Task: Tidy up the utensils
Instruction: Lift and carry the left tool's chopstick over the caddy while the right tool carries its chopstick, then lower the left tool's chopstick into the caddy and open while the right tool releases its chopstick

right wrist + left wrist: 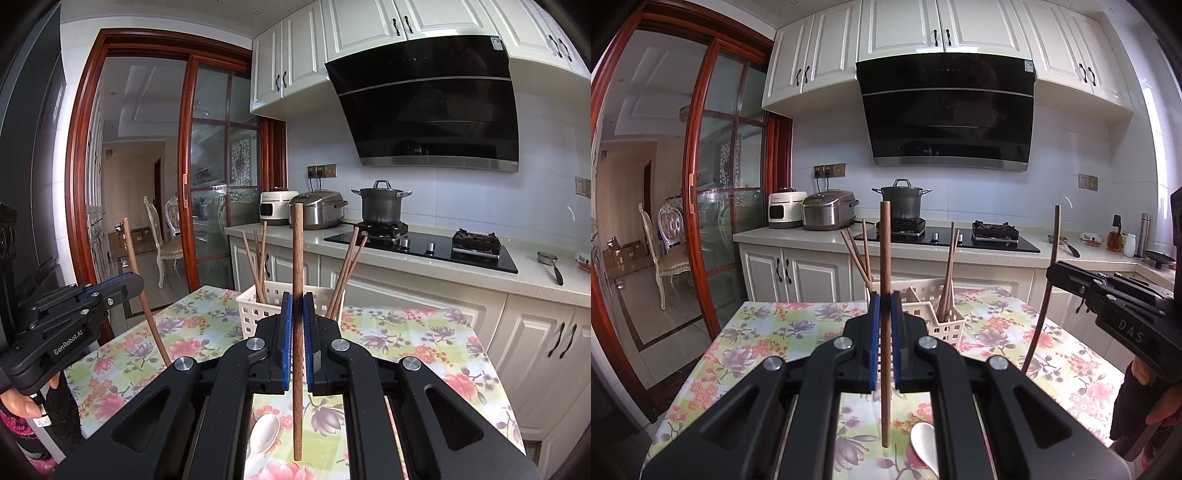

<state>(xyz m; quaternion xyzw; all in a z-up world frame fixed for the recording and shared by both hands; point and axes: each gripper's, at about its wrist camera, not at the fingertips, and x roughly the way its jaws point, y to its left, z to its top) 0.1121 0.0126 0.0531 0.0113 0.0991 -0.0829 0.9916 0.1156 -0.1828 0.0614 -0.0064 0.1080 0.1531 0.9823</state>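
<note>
My left gripper (885, 299) is shut on a brown wooden chopstick (885, 258), held upright above the floral tablecloth. My right gripper (297, 301) is shut on a second brown chopstick (297, 254), also upright. Each gripper shows in the other's view: the right one (1052, 271) at the right edge with its chopstick (1043, 306), the left one (135, 282) at the left edge with its chopstick (147, 314). A white slotted utensil basket (934, 317) stands just beyond both grippers with several chopsticks (947, 273) leaning in its compartments; it also shows in the right wrist view (255, 310). A white spoon (925, 446) lies on the cloth below the grippers, also seen in the right wrist view (264, 432).
The table with the floral cloth (768, 332) stands before a counter (406, 258) with a gas hob, a pot (903, 201) and two rice cookers (827, 210). A wooden sliding glass door (713, 184) is at the left. The table's edges drop off left and right.
</note>
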